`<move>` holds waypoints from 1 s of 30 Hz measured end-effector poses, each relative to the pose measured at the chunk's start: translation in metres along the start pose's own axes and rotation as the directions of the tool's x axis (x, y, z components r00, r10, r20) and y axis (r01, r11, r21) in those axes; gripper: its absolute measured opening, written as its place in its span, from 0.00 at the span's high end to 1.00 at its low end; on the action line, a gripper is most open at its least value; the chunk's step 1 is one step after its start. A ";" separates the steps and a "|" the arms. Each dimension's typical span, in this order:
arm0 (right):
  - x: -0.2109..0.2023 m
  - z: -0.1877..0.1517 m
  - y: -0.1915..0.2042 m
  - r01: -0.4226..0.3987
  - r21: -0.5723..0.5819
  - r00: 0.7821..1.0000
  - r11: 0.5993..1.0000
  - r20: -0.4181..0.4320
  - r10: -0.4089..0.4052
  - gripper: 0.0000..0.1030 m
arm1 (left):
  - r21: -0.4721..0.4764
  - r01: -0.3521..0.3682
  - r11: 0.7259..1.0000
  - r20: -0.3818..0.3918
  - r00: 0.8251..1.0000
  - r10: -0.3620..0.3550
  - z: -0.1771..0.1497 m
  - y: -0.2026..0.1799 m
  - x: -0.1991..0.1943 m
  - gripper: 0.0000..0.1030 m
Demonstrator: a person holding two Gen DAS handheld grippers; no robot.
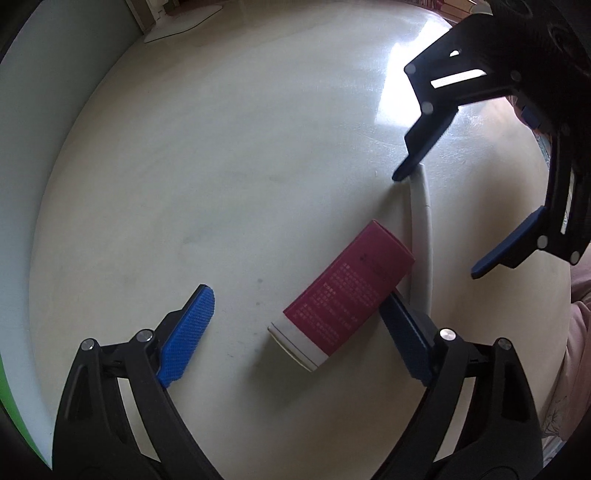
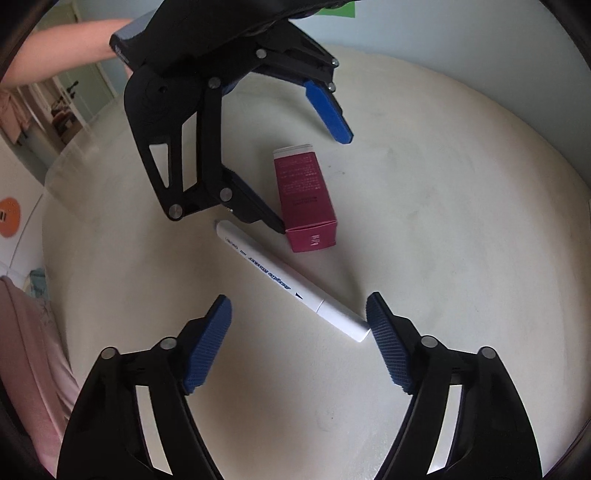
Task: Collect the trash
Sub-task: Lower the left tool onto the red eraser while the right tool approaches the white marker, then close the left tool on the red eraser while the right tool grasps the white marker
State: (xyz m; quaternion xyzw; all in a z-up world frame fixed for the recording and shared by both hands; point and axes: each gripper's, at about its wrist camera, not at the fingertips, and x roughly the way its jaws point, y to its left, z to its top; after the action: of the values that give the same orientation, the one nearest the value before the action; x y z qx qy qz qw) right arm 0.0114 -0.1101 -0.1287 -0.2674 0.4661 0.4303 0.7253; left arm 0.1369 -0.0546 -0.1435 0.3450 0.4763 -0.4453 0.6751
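Note:
A magenta and white carton (image 1: pixel 345 293) lies flat on the white round table (image 1: pixel 221 166). My left gripper (image 1: pixel 295 302) is open around it, the right pad touching the carton's side. A white marker pen (image 1: pixel 421 236) lies just beyond the carton. In the right wrist view the marker (image 2: pixel 291 282) lies diagonally between the open jaws of my right gripper (image 2: pixel 299 314), its cap end beside the right pad. The carton (image 2: pixel 304 195) sits behind it, with my left gripper (image 2: pixel 314 184) straddling it. My right gripper (image 1: pixel 436 225) also shows in the left wrist view, open over the pen.
A white flat object (image 1: pixel 181 22) lies at the table's far edge. A pink cloth (image 2: pixel 26 350) is at the table's near left side. A pale wall (image 2: pixel 480 44) stands behind the table.

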 end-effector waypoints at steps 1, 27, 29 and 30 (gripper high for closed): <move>0.000 -0.001 0.004 0.013 -0.018 1.000 1.000 0.008 -0.013 0.38 | 0.001 0.013 1.000 0.007 1.000 -0.013 0.000 0.000 -0.001 0.23; -0.026 -0.032 0.022 0.004 0.068 1.000 0.998 -0.013 -0.003 0.87 | -0.084 -0.006 0.996 0.025 1.000 0.008 0.002 -0.046 -0.018 0.74; -0.031 -0.037 0.022 0.010 0.080 1.000 0.997 -0.015 -0.008 0.87 | -0.093 -0.018 0.995 0.022 1.000 0.020 0.006 -0.043 -0.017 0.74; -0.033 -0.039 0.022 0.014 0.087 1.000 0.996 -0.017 -0.012 0.87 | -0.101 -0.020 0.995 0.021 1.000 0.022 0.006 -0.042 -0.016 0.74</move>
State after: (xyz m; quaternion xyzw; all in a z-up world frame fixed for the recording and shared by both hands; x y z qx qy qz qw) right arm -0.0315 -0.1426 -0.1154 -0.2421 0.4886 0.4026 0.7353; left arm 0.0970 -0.0711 -0.1277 0.3104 0.4871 -0.4172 0.7017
